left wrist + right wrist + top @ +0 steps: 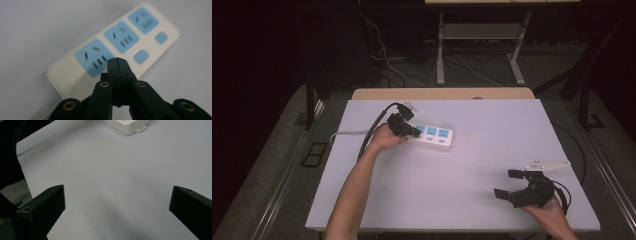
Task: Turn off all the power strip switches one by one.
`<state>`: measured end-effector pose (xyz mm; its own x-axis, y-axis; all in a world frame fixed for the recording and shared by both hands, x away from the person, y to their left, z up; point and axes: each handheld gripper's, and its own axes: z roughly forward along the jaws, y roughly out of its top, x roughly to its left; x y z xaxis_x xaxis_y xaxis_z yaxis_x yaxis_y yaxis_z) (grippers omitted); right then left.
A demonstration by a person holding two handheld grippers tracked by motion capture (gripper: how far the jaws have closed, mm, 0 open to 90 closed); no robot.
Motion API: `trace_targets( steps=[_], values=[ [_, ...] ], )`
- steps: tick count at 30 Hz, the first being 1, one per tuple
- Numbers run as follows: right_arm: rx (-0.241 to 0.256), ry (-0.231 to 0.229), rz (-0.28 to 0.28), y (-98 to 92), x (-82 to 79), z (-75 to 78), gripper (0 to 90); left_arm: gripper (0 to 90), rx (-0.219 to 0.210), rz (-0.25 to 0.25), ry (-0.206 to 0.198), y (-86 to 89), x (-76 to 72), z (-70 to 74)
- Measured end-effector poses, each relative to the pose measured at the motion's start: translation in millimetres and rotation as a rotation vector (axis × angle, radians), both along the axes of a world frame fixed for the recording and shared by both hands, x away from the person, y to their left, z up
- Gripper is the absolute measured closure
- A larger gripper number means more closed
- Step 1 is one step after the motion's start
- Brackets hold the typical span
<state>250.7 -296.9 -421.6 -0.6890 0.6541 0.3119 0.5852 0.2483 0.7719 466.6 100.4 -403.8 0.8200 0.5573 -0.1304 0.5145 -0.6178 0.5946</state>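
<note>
Power strip: the white power strip (432,135) with three blue socket faces lay on the desk (472,200), left of centre in the high view, running from centre-left toward the middle; its cord left it toward the left edge.
Left tongs: I had the left tongs (117,62) pressed together, holding nothing, their tip over the socket face nearest the cord end, as seen low and central in the left gripper view.
Likely step: I judged this to be a press on one of the blue switch buttons (140,56), which sat just right of the tip in that view.
How to do it well: I would slide the closed tip rightward onto the button's middle, push straight down, and keep the push short so the strip did not skate.
Indicator: small red lights (141,45) showed beside the buttons; I would watch them for confirmation.
Right tongs: the right tongs (507,182) were wide apart and empty, lower right of the high view, well apart from the strip.
</note>
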Motion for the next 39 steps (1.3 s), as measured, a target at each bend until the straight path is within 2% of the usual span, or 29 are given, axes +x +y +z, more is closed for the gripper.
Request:
trace_targets(
  steps=[2, 5, 18, 25, 31, 39],
  values=[
    [0.0, 0.0, -0.001, -0.1, 0.2, -0.1, 0.1, 89.3, 0.013, -0.004, -0.004, -1.3, -0.5, 1.1],
    [0.002, 0.0, -0.002, -0.4, 0.3, 0.1, 0.1, 89.3, -0.024, 0.0, -0.007, -0.2, -0.2, 4.9],
    [0.003, -0.005, -0.003, -0.8, 0.0, 0.2, 0.1, 89.3, -0.021, -0.03, -0.04, -3.7, -0.7, 28.4],
    [-0.001, -0.003, -0.004, -0.3, 0.8, -0.1, 0.1, 89.3, -0.032, -0.063, -0.053, -12.5, -3.4, 39.2],
    [-0.003, -0.004, -0.004, 0.1, 0.9, -0.3, 0.1, 89.2, -0.044, -0.069, -0.061, -20.4, -4.8, 41.5],
    [-0.003, -0.004, -0.003, 0.2, 0.9, -0.3, 0.1, 89.2, -0.028, -0.096, -0.053, -29.5, -6.2, 36.2]
  ],
)
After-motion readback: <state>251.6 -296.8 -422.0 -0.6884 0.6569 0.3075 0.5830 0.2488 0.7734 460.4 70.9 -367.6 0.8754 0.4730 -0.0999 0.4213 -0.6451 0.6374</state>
